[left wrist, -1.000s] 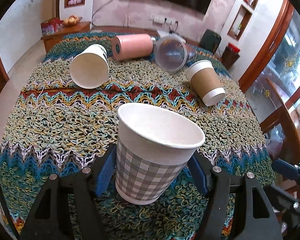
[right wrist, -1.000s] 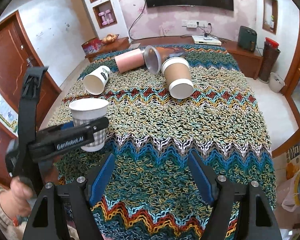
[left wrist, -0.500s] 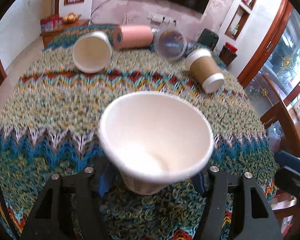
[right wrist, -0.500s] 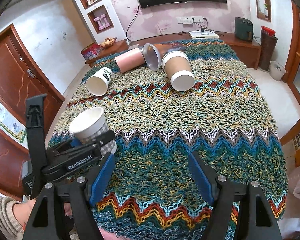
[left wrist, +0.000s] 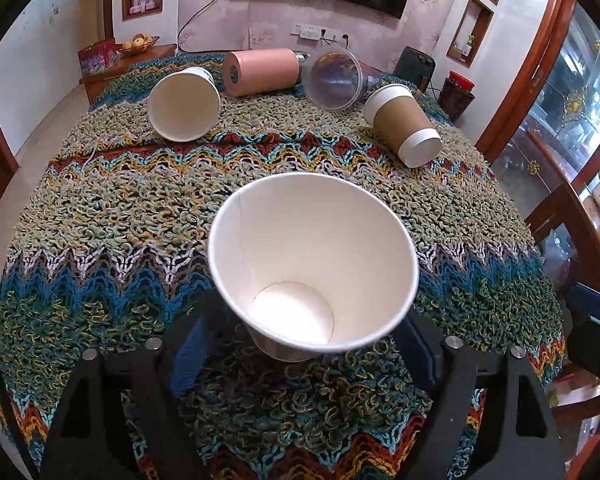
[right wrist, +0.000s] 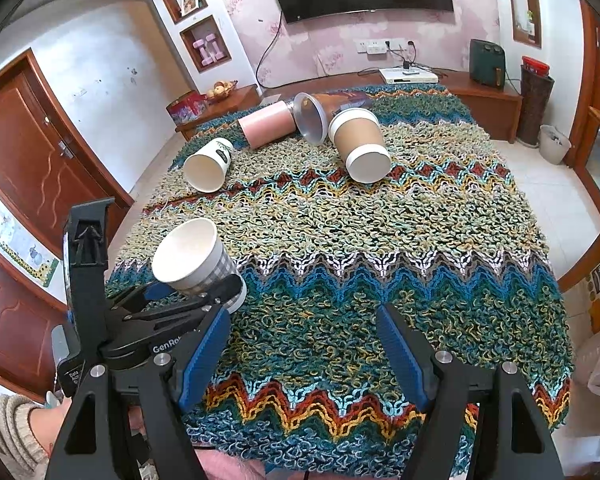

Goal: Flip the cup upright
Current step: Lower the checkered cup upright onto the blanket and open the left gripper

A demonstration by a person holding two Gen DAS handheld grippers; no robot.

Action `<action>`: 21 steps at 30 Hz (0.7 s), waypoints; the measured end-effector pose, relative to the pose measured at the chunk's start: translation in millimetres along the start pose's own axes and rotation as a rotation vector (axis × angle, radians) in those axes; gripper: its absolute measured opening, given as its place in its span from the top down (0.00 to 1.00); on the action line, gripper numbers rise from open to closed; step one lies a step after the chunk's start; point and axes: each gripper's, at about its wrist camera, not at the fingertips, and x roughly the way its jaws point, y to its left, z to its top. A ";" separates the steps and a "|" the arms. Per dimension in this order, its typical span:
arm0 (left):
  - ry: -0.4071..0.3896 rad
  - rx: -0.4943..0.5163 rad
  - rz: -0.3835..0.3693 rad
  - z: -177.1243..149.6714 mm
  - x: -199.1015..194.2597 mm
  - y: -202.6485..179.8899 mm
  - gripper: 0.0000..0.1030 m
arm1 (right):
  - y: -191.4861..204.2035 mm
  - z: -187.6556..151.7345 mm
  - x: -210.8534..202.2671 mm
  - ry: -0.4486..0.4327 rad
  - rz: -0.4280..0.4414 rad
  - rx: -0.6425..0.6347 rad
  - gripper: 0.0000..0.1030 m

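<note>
My left gripper (left wrist: 300, 344) is shut on a grey-checked paper cup (left wrist: 312, 264). The cup is tilted with its white mouth facing the left wrist camera. In the right wrist view the same cup (right wrist: 194, 258) sits in the left gripper (right wrist: 204, 294) near the table's left front edge, leaning left. A white paper cup (left wrist: 184, 104) lies on its side at the far left. A brown-sleeved cup (left wrist: 404, 124) lies on its side at the far right. My right gripper (right wrist: 304, 344) is open and empty over the front of the cloth.
A pink bottle (left wrist: 262, 72) and a clear plastic cup (left wrist: 334, 80) lie on their sides at the back. A knitted zigzag cloth (right wrist: 380, 232) covers the table. A wooden chair (left wrist: 560, 220) stands at the right edge. A door (right wrist: 32, 152) is on the left.
The checked cup stood upright between the left fingers a second ago. Now it is tipped back toward the left gripper, mouth facing the camera. The right gripper has drawn back a little.
</note>
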 end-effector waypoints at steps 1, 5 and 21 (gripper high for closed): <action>0.001 0.002 0.002 -0.1 -1.5 -0.5 0.17 | -0.1 -0.3 -0.5 -0.001 0.000 0.000 0.26; 0.019 -0.003 0.010 0.0 -3.4 -0.2 0.11 | 1.5 -2.5 -4.9 -0.009 0.000 0.002 0.26; 0.010 -0.054 0.058 7.3 -58.3 13.1 0.10 | 21.7 -7.4 -29.1 -0.056 -0.024 -0.051 0.26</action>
